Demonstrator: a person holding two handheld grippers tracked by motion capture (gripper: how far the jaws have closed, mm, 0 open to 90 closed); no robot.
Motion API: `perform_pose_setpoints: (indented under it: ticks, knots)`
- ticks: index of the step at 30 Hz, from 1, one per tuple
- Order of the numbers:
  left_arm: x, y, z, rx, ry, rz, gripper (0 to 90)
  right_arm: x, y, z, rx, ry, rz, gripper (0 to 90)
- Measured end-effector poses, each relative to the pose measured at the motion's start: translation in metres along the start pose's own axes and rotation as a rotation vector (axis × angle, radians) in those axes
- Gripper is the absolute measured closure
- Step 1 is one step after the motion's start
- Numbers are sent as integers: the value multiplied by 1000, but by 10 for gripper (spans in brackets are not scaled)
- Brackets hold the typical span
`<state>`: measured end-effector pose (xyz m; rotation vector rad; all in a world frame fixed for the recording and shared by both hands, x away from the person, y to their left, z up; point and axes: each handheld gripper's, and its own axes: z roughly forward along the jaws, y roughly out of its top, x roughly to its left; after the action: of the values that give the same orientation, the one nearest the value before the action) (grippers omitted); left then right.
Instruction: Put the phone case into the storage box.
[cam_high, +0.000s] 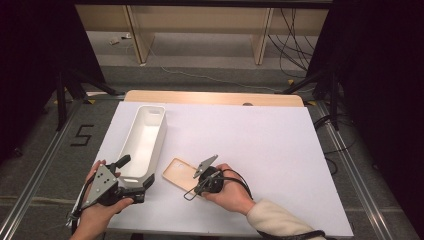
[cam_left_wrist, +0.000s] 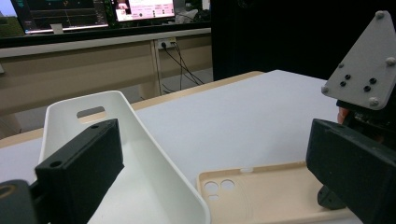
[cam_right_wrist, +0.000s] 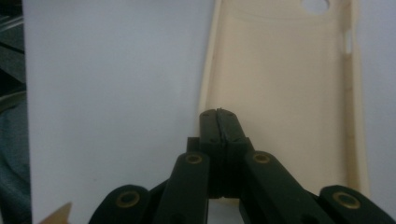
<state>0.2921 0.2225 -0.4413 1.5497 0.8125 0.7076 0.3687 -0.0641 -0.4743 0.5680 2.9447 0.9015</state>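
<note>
High view: white table sheet (cam_high: 260, 150) over wooden table. Long white bin (cam_high: 143, 142) at left, lying near-to-far, empty. Beige phone case (cam_high: 179, 174) flat on sheet, open side up, just right of bin's near end. Left gripper (cam_high: 134, 172) in left hand (cam_high: 97, 210) at near left, jaws spread, straddling near end of bin. Right gripper (cam_high: 197, 189) in right hand (cam_high: 231, 192), tips down at near right end of phone case; contact hard to judge from here.

Left gripper view: own two black jaws wide apart, one low at left over bin (cam_left_wrist: 140, 154) interior, other at right edge of frame. Nothing pinched between them. Phone case (cam_left_wrist: 266, 196) just right of bin's wall, camera cutouts toward bin. Grey three-cornered plate of right gripper (cam_left_wrist: 362, 60) at upper right, above case's right end. Monitors and desk far in background.

Right gripper view: own jaws pressed together, tips (cam_right_wrist: 219, 116) at left rim of phone case (cam_right_wrist: 285, 93). Nothing visibly pinched; whether rim is caught between pads cannot be told. Case interior up, round cutout at far end. Bare white sheet (cam_right_wrist: 112, 93) to left.
</note>
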Motion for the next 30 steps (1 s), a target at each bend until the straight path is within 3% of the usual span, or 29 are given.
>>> perform_pose_setpoints:
  ticks: [6, 9, 11, 12, 13, 14, 18, 20, 23, 30]
  knots:
    - [0, 0, 0, 0, -1, 1, 33, 3, 4, 2, -38, 23, 2, 900]
    - [0, 0, 0, 0, 0, 1, 34, -3, 6, -5, -74, 0, 24, 900]
    - [0, 0, 0, -1, -1, 0, 34, -20, 5, -16, -122, -70, 70, 900]
    - [0, 0, 0, -1, -1, 0, 35, -20, 5, -16, -122, -70, 70, 900]
    - [0, 0, 0, 0, -1, 1, 35, -33, 2, -21, -127, -131, 99, 900]
    - [0, 0, 0, 0, -1, 0, 35, -39, -1, -22, -129, -147, 128, 900]
    - [0, 0, 0, 2, -2, 1, 36, -54, -12, -24, -88, -181, 174, 900]
    - [0, 0, 0, 2, -1, 0, 36, -55, -15, -23, -62, -165, 186, 900]
    - [0, 0, 0, 2, 1, 0, 36, -52, -17, -22, -27, -149, 182, 900]
    - [0, 0, -1, 1, -1, 0, 36, -39, -19, -20, 29, -167, 134, 900]
